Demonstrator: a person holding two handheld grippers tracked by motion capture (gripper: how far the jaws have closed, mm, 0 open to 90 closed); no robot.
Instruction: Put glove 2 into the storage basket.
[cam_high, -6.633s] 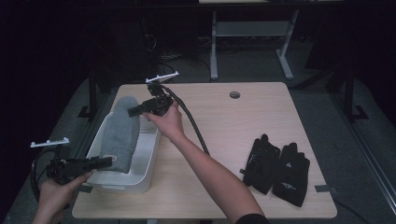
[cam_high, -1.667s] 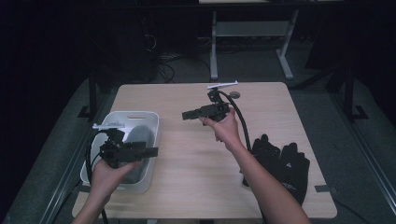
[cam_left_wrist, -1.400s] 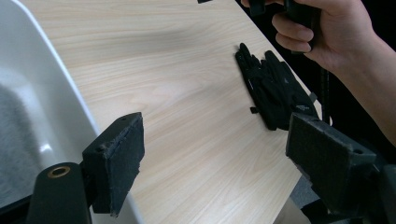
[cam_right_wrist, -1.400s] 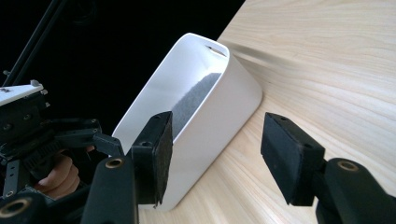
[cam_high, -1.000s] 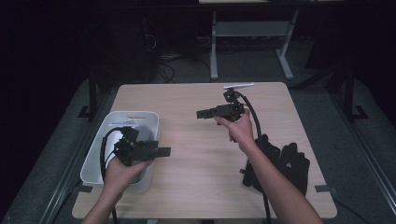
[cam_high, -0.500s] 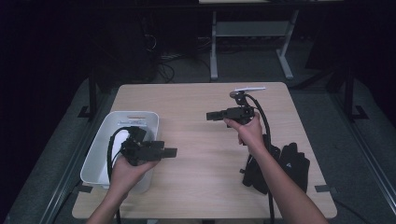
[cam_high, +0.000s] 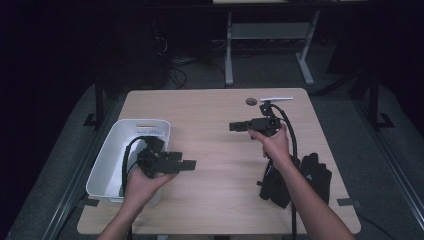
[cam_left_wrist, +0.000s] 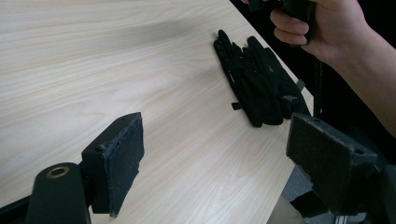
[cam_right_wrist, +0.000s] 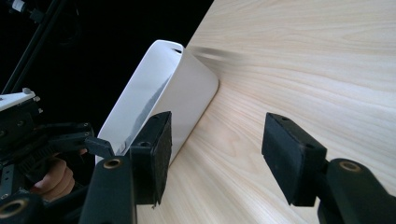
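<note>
A person stands at a wooden table (cam_high: 215, 200) with 1 gripper in each hand. Nearest the camera in the high view, the left gripper (cam_high: 189, 164) is held above the tabletop just beside the right wall of a white tub (cam_high: 107, 155), its jaws pointing toward the far side of the table's right half. Seen along its own jaws, the left gripper (cam_left_wrist: 215, 158) stands wide open, with 2 black pads (cam_left_wrist: 122, 154) well apart and nothing between them but bare wood. Beyond and to the right of those pads lies a pair of black gloves (cam_left_wrist: 257, 79), flat on the table near its edge, with the person's other hand (cam_left_wrist: 322, 28) above them.

In the high view the gloves (cam_high: 305, 177) lie by the right forearm, close to the table's right edge. Farther off, the right gripper (cam_high: 234, 126) is held above the middle of the table, jaws aimed left toward the tub. Its own view shows the right gripper (cam_right_wrist: 215, 149) also wide open and empty, pads (cam_right_wrist: 156, 149) well apart over bare wood. The tub (cam_right_wrist: 187, 93) sits just beyond the left-hand pad, and the left hand (cam_right_wrist: 56, 179) with its gripper shows past it. A trailing cable loops from each gripper.
</note>
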